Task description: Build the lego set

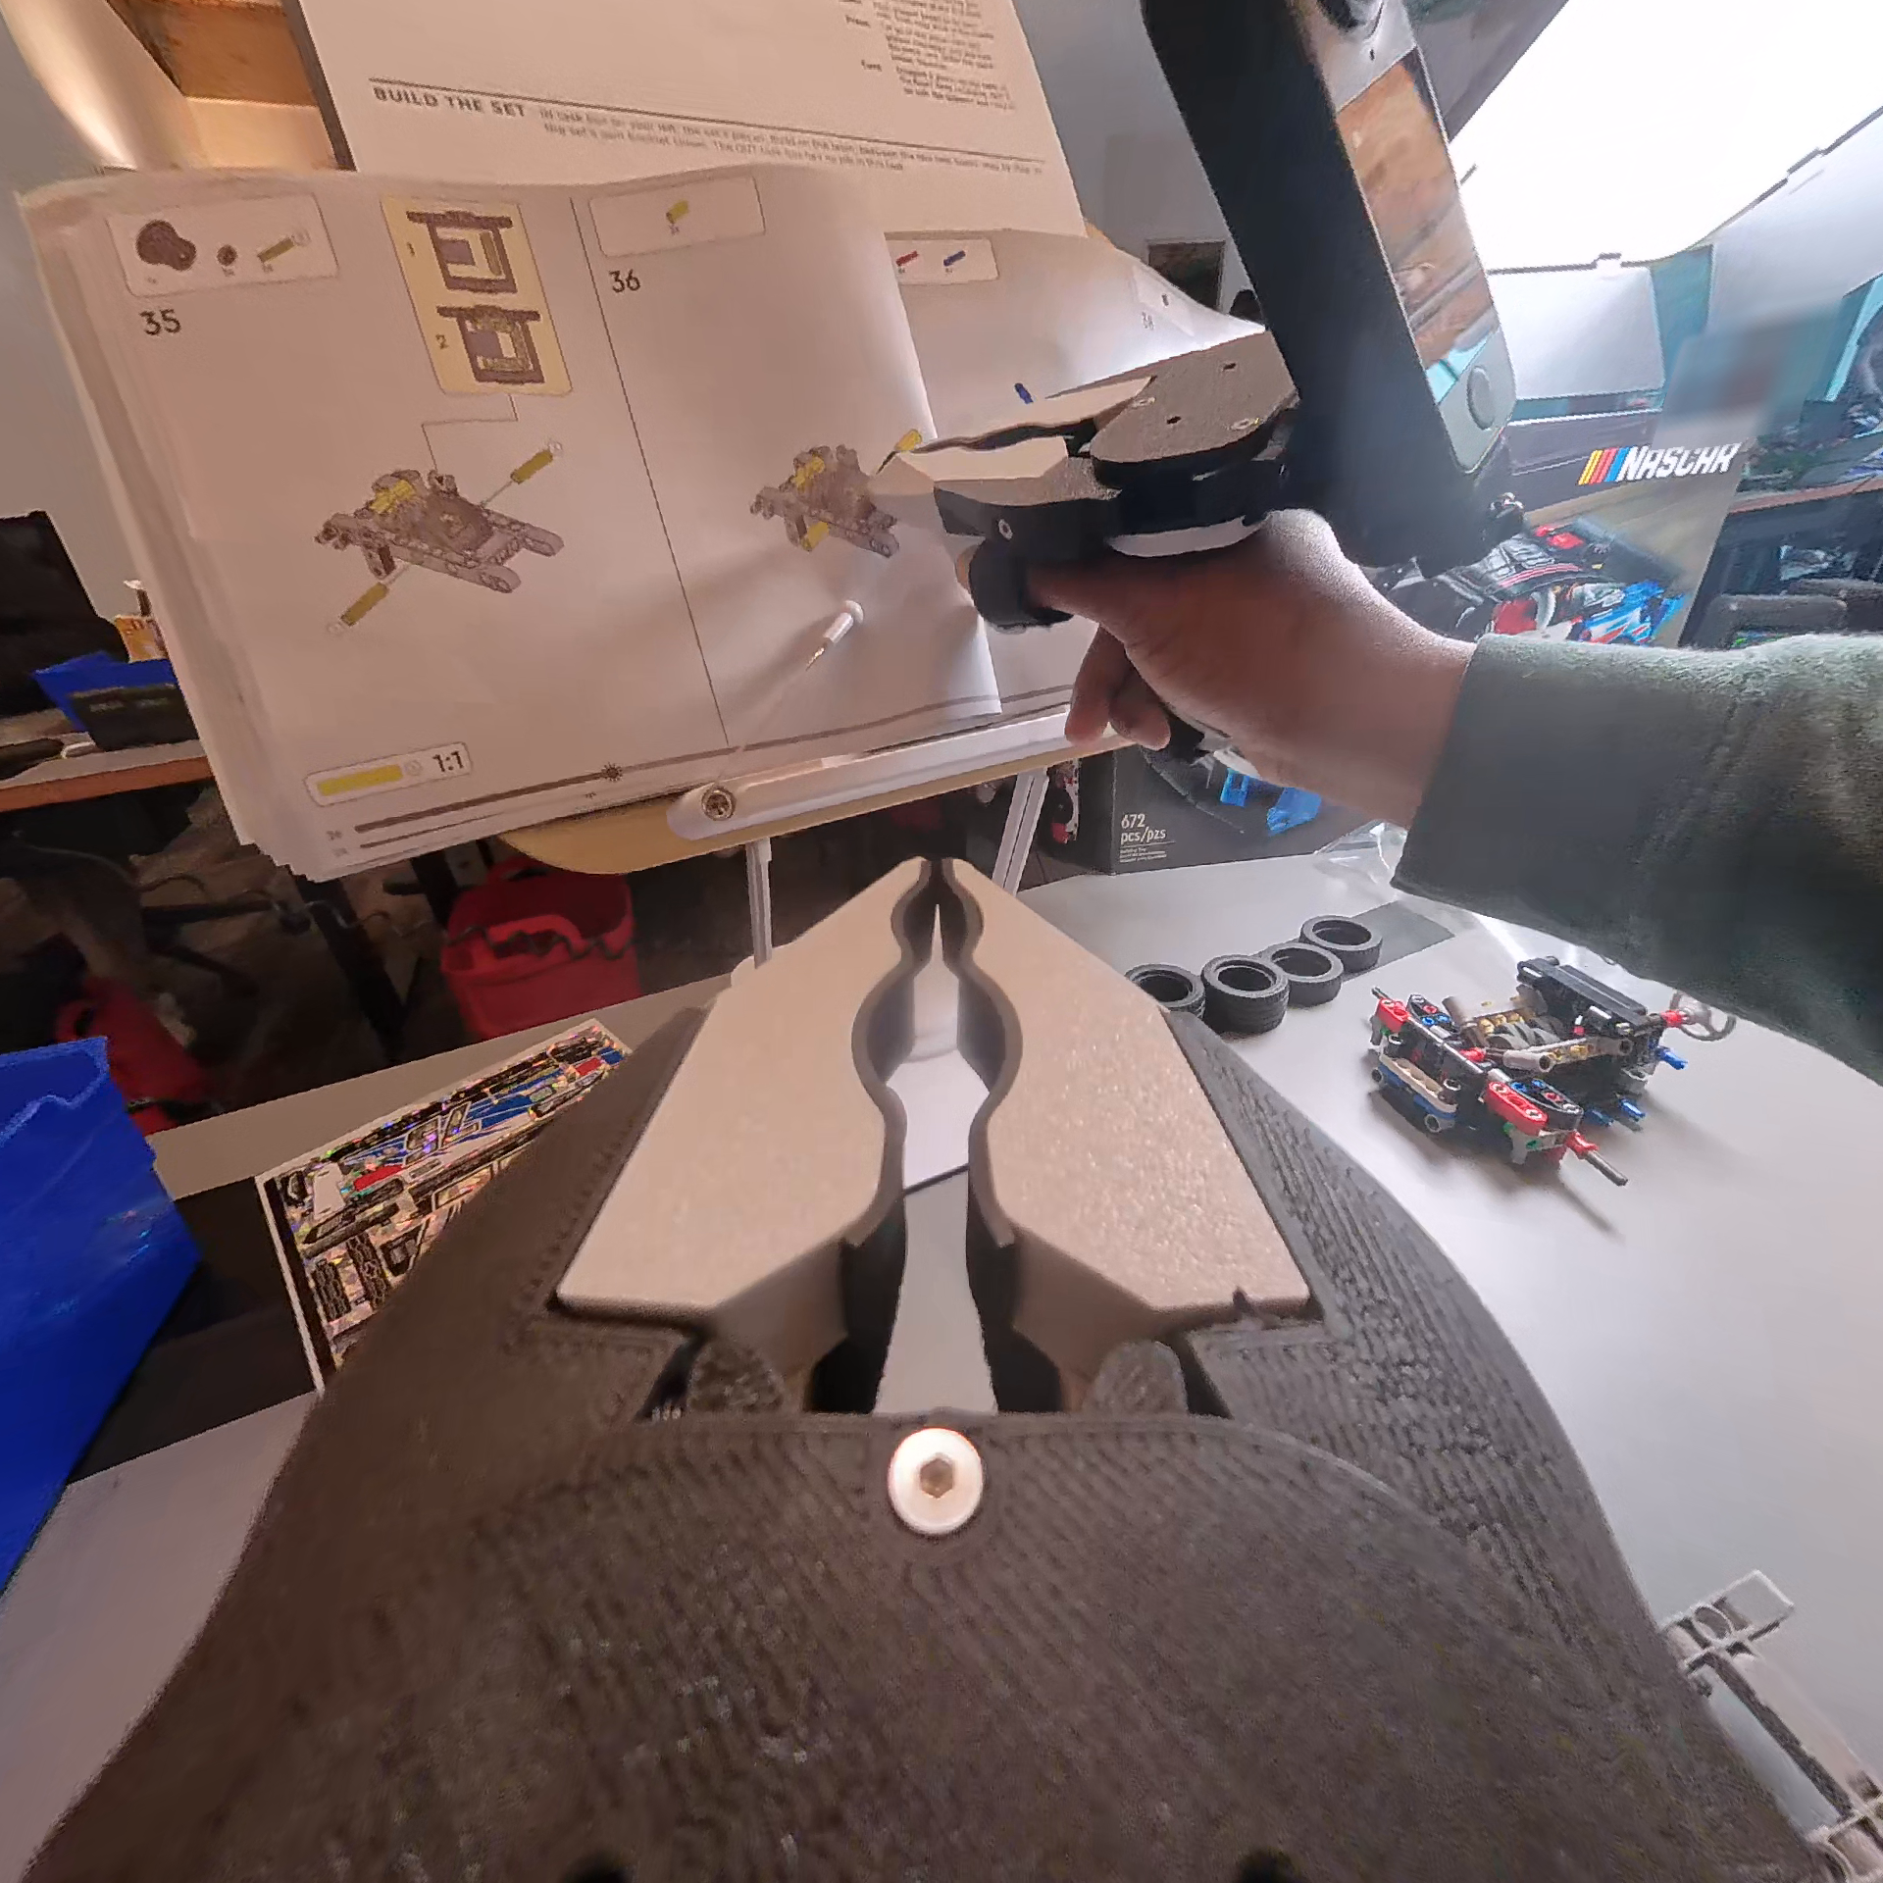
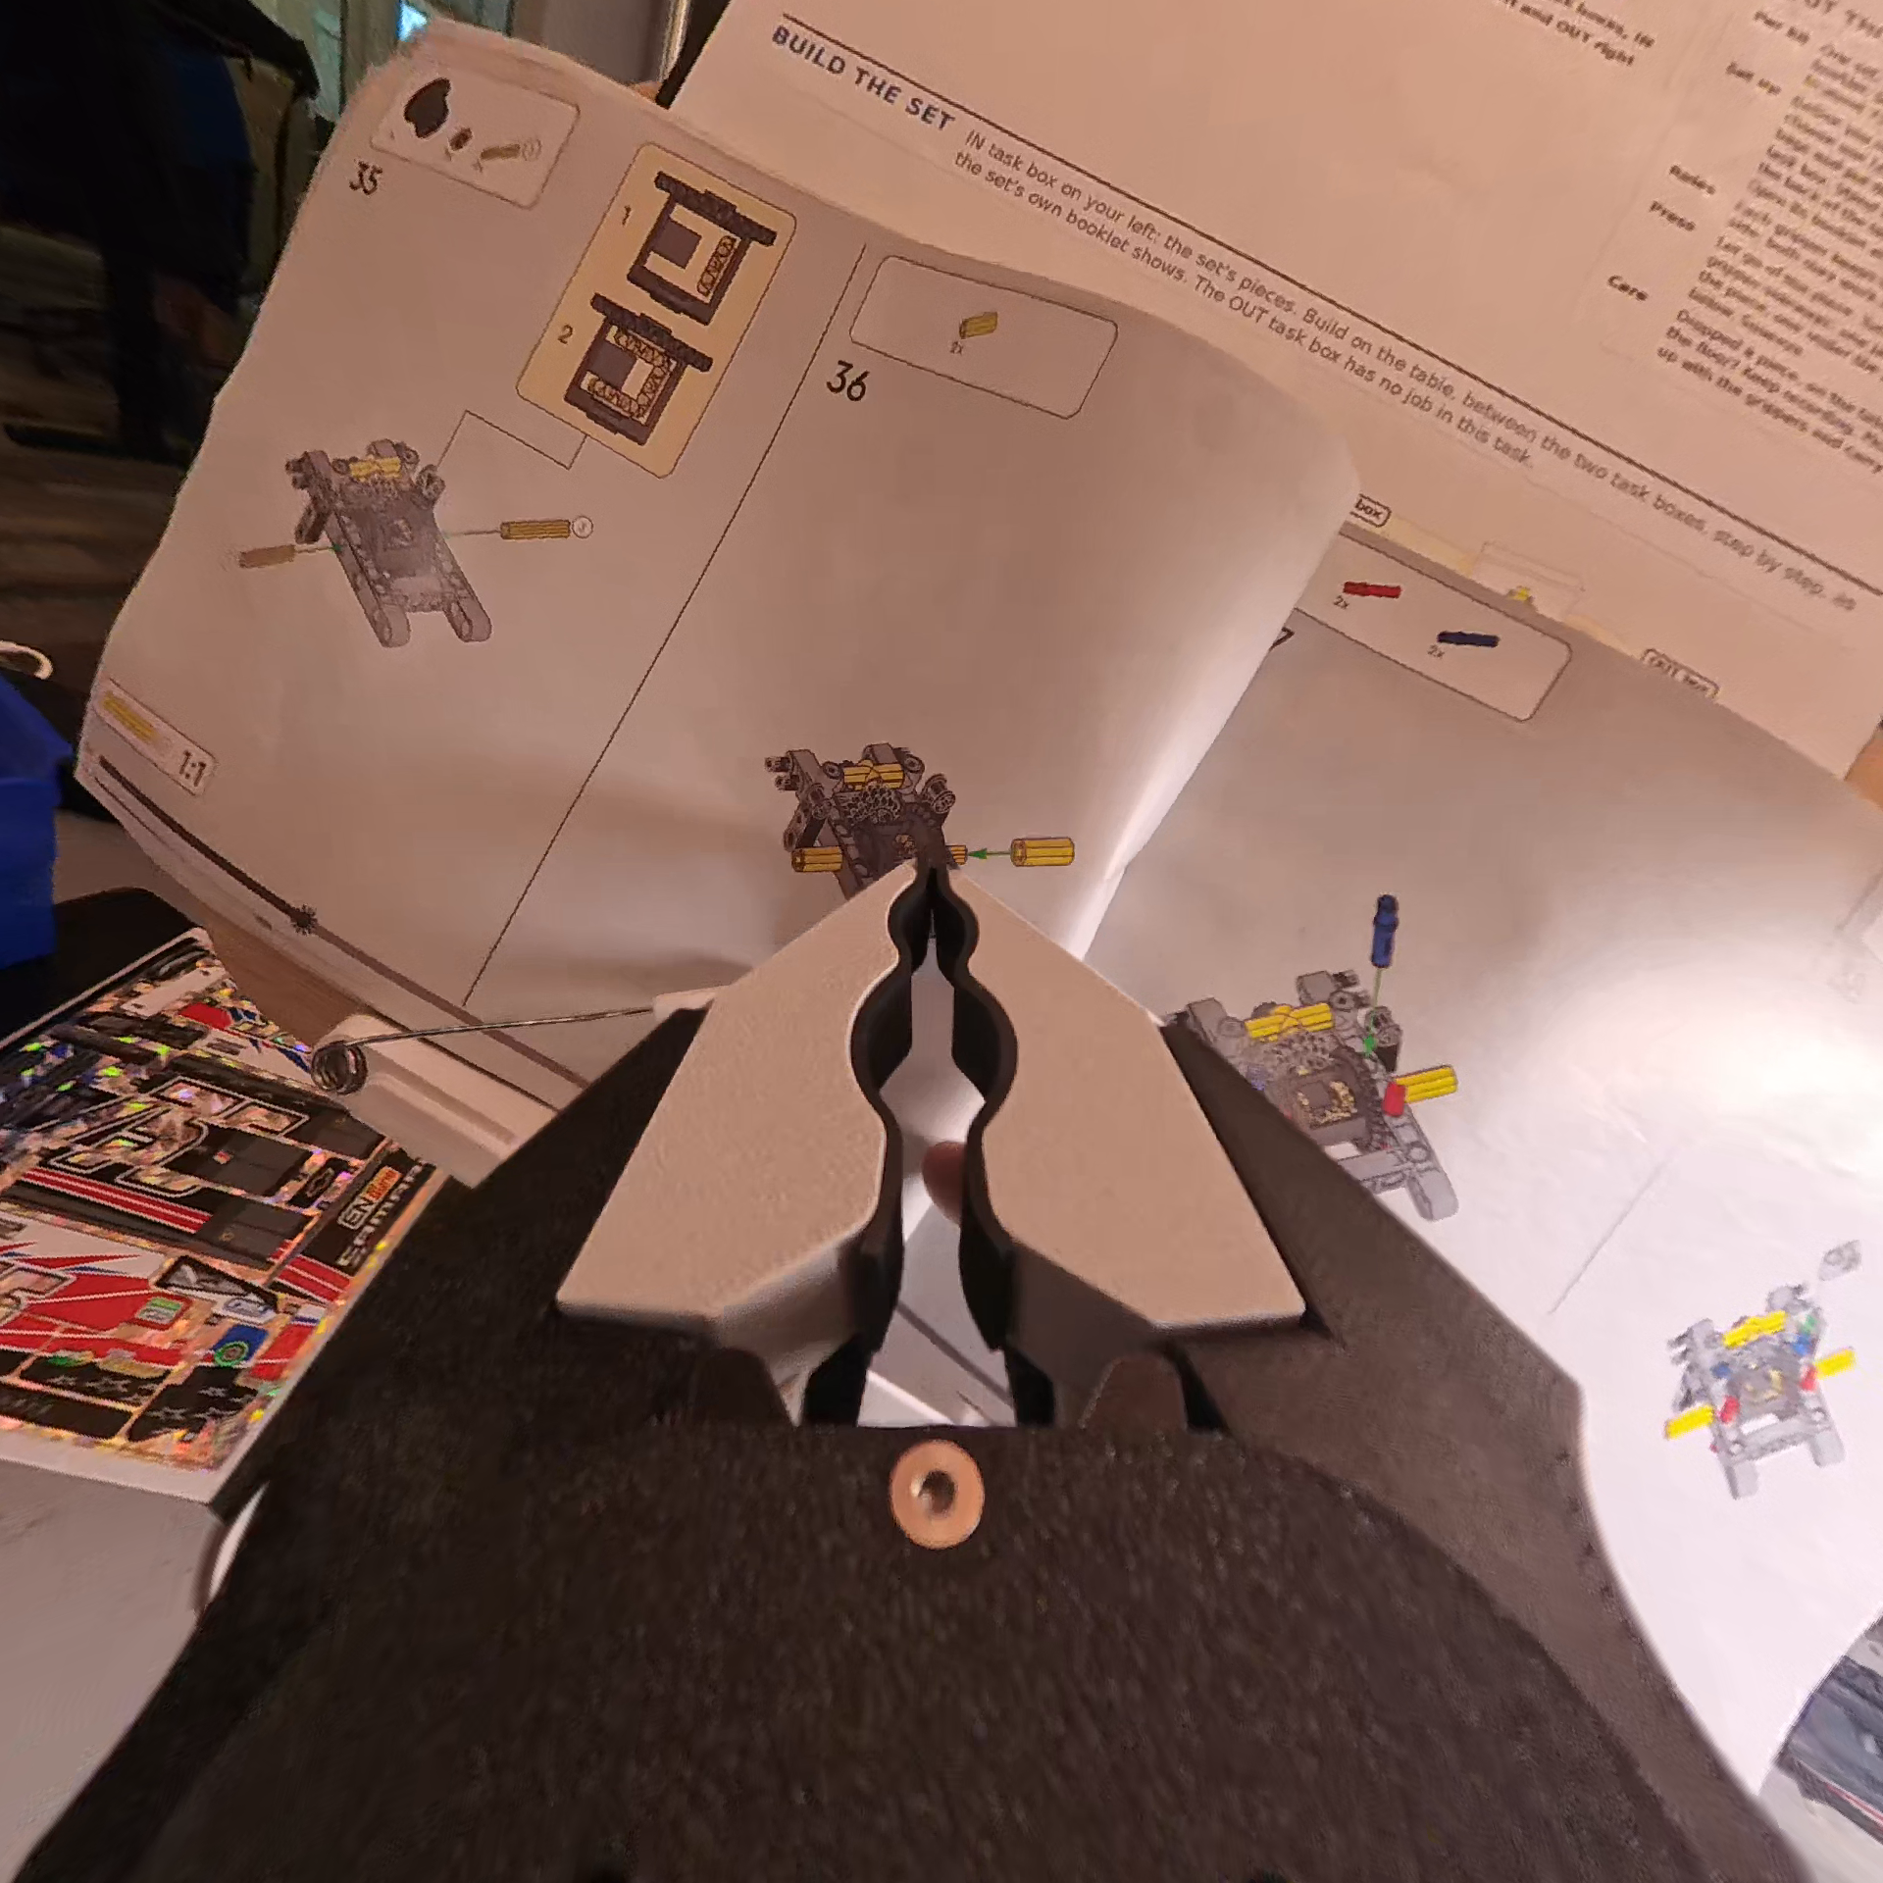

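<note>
**Turning the page, build half done**

My left claw (image 1: 935, 881) is hanging closest to the lens, its tips pressed together on nothing, hovering above the grey table (image 1: 1528, 1325). My right claw (image 2: 932, 881) is closing on the lifted page of the instruction booklet (image 1: 408, 509), which is propped on a stand, and the sheet is curling up and over between the tips, so I judge I am leafing forward to a later step.

The lego set is sitting on the table to my right as a partly built chassis (image 1: 1518, 1060): a low, dense frame of black and grey beams with red, blue and yellow connectors poking out and a thin axle jutting from one end. It is looking about midway at best. Four black tyres (image 1: 1269, 978) are lying in a row just beside it, not yet mounted, no bodywork is on, and the glittery sticker sheet (image 1: 428, 1182) is resting unused near the blue bin (image 1: 71, 1274).
</note>
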